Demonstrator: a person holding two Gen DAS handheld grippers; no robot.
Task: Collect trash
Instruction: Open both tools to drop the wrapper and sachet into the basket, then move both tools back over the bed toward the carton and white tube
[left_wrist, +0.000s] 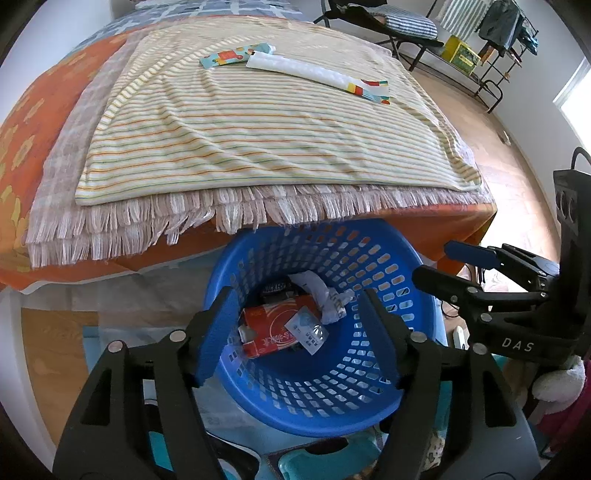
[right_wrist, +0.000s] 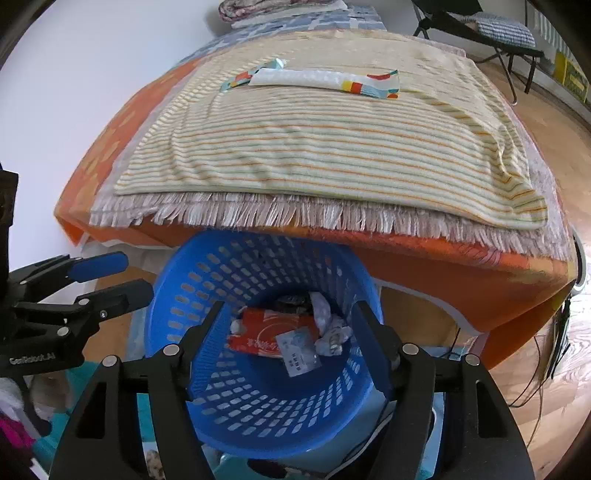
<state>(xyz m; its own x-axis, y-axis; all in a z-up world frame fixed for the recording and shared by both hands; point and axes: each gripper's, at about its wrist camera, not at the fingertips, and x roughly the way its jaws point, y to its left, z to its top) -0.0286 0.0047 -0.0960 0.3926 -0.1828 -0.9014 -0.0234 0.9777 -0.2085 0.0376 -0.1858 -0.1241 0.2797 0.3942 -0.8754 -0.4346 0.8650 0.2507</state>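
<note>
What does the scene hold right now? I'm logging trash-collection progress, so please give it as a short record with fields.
basket: blue basket on the floor at the bed's edge
in basket: red carton, crumpled paper, small clear packet, a dark item behind them
still on bed: two wrappers on the striped blanket
left gripper: open, empty, above the basket
right gripper: open, empty, above the basket

Perforated glossy plastic basket (left_wrist: 369, 398); fringed woven cloth (left_wrist: 147, 225)
</note>
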